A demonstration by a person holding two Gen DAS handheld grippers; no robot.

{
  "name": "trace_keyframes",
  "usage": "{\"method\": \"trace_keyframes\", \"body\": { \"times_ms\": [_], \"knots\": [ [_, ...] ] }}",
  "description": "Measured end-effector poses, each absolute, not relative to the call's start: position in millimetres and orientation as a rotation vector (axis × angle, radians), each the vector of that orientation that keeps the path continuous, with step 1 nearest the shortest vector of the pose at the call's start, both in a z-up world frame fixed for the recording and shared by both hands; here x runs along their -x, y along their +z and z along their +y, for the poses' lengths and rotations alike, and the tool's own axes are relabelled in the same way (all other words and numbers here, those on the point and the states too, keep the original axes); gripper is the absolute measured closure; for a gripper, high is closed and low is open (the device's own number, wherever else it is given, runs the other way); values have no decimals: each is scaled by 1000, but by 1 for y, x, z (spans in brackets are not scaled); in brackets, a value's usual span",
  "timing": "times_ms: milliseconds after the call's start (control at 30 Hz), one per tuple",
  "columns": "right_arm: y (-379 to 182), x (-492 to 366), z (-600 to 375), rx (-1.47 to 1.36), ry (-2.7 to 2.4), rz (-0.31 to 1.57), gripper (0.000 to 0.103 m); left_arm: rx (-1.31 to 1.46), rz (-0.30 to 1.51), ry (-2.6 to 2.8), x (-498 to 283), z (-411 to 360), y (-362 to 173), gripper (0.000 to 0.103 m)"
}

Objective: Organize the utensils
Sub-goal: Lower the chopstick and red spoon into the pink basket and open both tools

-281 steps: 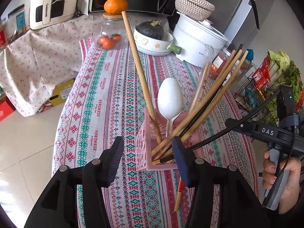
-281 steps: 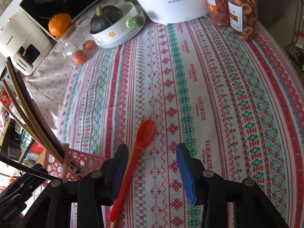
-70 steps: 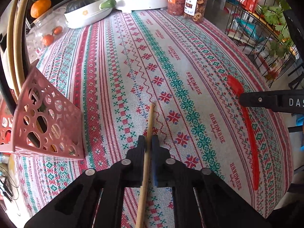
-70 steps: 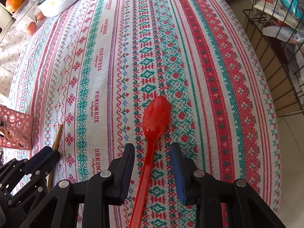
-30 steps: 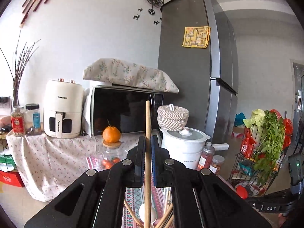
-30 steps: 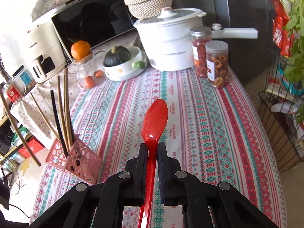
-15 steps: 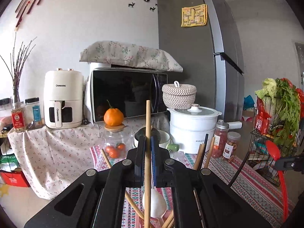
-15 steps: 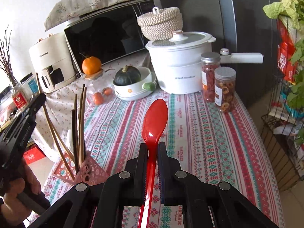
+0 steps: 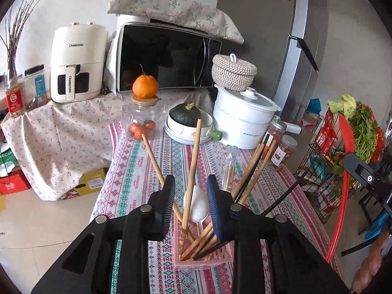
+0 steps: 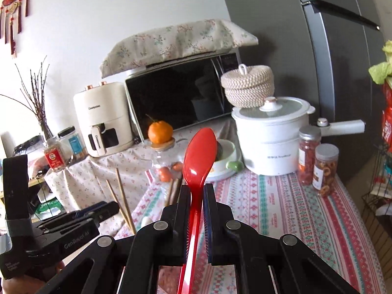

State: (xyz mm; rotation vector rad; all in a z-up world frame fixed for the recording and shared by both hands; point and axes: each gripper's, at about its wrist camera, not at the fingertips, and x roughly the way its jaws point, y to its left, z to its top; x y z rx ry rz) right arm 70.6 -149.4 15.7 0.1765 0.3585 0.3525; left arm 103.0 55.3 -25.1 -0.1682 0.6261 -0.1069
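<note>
Because the pink basket [image 9: 203, 257] was the collecting place, the left gripper [image 9: 189, 203] hung over it, jaws opening around a wooden chopstick [image 9: 192, 171] already standing among the others, untouched by the pads. Off to the right, the right gripper [image 10: 196, 210] stayed clamped on the red spoon [image 10: 199, 156], raised and probably next for the basket.

Left gripper [image 9: 190, 204] tilted downward, jaws opening – pads clear of anything between them, black arms spread in lower frame. Right gripper [image 10: 196, 196] held near level, slightly nose-down, jaws clamped tight on thin red handle. Person's hand [image 9: 371, 264] wrapped on right gripper's grip at far right edge – fingers curled.
</note>
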Motion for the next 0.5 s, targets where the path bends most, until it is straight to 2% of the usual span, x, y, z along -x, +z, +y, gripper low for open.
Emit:
{"method": "trace_keyframes", "body": {
  "times_ms": [33, 100, 267, 500],
  "knots": [
    [17, -71, -142, -177, 356, 345, 95, 163, 664, -98, -100, 58, -24, 48],
    [18, -74, -128, -174, 355, 322, 95, 148, 743, -85, -95, 66, -26, 44],
    [11, -92, -91, -174, 307, 302, 95, 130, 887, -48, -93, 91, -47, 43],
    [-13, -106, -43, -85, 169, 216, 95, 112, 952, -24, -95, 120, -63, 43]
  ]
}}
